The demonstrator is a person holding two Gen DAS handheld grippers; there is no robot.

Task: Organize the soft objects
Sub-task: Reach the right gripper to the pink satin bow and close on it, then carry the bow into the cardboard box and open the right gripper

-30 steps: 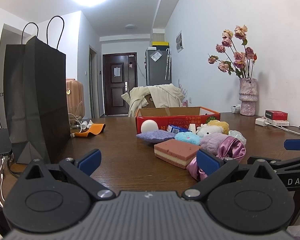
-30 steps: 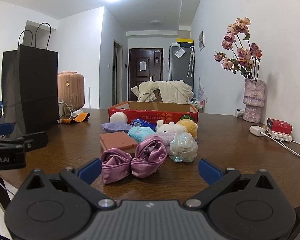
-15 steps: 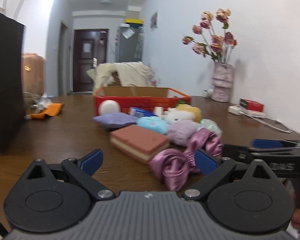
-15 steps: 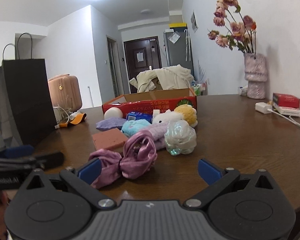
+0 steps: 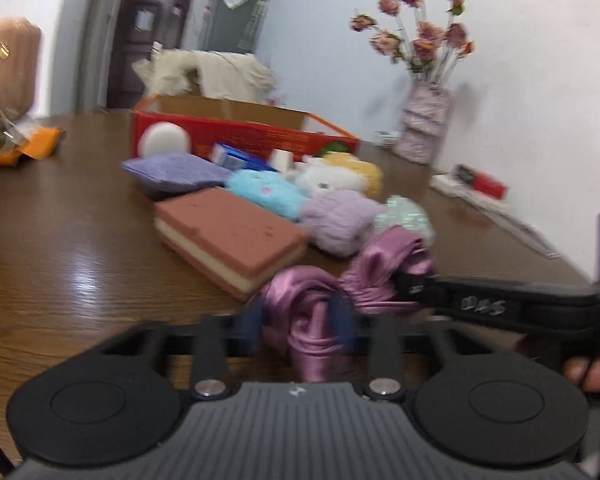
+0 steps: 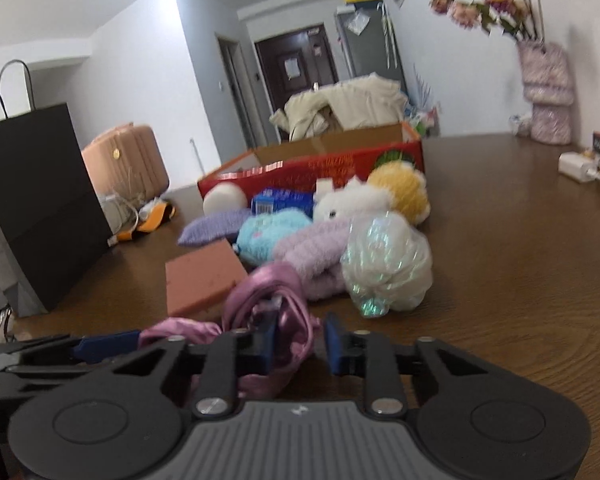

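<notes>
Status: early stage; no soft item is seen stowed, and the red cardboard box [image 6: 340, 160] shows only bare inner walls from this low angle, so its contents cannot be confirmed.

Left gripper [image 5: 300, 320]: jaws have just been closing; the blue pads now pinch one loop of the pink satin bow [image 5: 312, 312], which lies on the wooden table [image 5: 60, 260] at the near edge of the pile. Right gripper [image 6: 300, 342]: jaws have just been closing; nearly clenched, with the other loop of the satin bunched against the left pad; whether both pads press the fabric cannot be told from the blurred frame. In the left wrist view the right gripper enters from 3 o'clock and meets the bow's far loop; in the right wrist view the left gripper enters from 9 o'clock.

Items not yet handled, all on the table between bow and box: the pink sponge block [image 5: 232, 236] at 11 o'clock of the bow; the lilac fuzzy item [image 6: 316, 256] and the iridescent pouf [image 6: 384, 264] at 12 to 1 o'clock; beyond them the blue plush [image 6: 272, 232], white plush [image 6: 352, 204], yellow plush [image 6: 400, 192], purple pad [image 6: 216, 228] and white ball [image 6: 224, 198], touching or just beside the box front.

Judgement: first pick in hand; lift, transfer and every other item remain. The black paper bag [image 6: 40, 208] stands at 9 o'clock, well apart.
</notes>
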